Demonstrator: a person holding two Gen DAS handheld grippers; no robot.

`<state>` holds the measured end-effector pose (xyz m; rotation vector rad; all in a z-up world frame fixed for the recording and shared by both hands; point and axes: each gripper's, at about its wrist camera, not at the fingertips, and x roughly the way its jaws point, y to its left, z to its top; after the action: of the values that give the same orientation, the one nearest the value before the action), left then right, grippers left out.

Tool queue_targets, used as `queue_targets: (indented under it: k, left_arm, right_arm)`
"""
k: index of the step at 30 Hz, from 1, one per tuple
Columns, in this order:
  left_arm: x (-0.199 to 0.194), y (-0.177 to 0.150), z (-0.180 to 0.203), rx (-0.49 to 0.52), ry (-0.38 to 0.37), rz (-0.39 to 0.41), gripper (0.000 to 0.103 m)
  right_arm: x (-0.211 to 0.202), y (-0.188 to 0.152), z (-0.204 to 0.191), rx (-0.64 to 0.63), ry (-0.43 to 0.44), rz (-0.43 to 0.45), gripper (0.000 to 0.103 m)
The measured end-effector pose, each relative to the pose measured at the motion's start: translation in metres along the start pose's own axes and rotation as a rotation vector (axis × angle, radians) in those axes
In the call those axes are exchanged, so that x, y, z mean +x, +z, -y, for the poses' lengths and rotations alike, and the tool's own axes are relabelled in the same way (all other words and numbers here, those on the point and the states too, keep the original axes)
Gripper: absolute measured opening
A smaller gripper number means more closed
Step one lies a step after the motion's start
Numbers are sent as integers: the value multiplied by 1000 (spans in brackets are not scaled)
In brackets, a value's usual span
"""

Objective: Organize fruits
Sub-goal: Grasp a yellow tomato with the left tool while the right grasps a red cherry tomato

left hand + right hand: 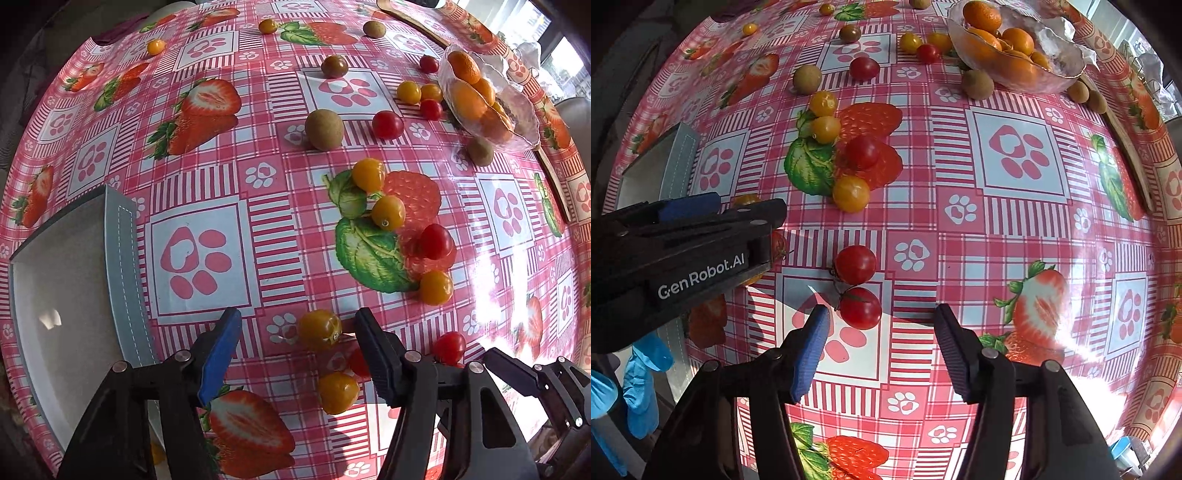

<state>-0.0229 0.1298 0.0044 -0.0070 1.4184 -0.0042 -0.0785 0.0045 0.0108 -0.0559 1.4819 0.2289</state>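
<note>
Several red and yellow cherry tomatoes and brown longans lie loose on the strawberry-print tablecloth. My left gripper (295, 332) is open, low over the cloth, with a yellow tomato (319, 329) between its fingertips and another yellow tomato (338, 392) just behind. My right gripper (881, 321) is open, with a red tomato (860, 308) on a stem near its left finger and a second red tomato (855, 264) beyond. A glass bowl (1060, 59) holds oranges (982, 14) at the far right; it also shows in the left wrist view (517, 107). A grey tray (66, 280) lies at the left.
The left gripper's body (683, 254) crosses the left of the right wrist view. A longan (324, 129) and a dark tomato (334, 66) lie further back. A wooden board edge (1126, 147) runs along the table's right side. A blue-gloved hand (639, 384) shows at lower left.
</note>
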Motion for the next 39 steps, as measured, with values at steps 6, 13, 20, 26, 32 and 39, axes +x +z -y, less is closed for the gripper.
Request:
queue_targets:
  k: [6,13,20,26,32,39]
  left_arm:
    - [-4,7,6,18,-32,11,25]
    - [-25,-4,-9,-13,-91,32,25]
    - [-54,-25,-21,-8,-107,75,25]
    - [-70,-43,-34,-25,-105,96,25]
    - [-78,-55,-48,-56,-102,110,25]
    - [-87,-70,-74,-97,-84,132,25]
  right_arm:
    - [0,10,-12,-22,-15,-5,22]
    - [-7,8,0,26,46,-5,22]
    - [-16,6,7,36,79,-6,22]
    - [-30,-3,13,42,81,-1,22]
    - [-35,-2,5,28,77,8,22]
    - [-43,-1,-17,-14,80,15,22]
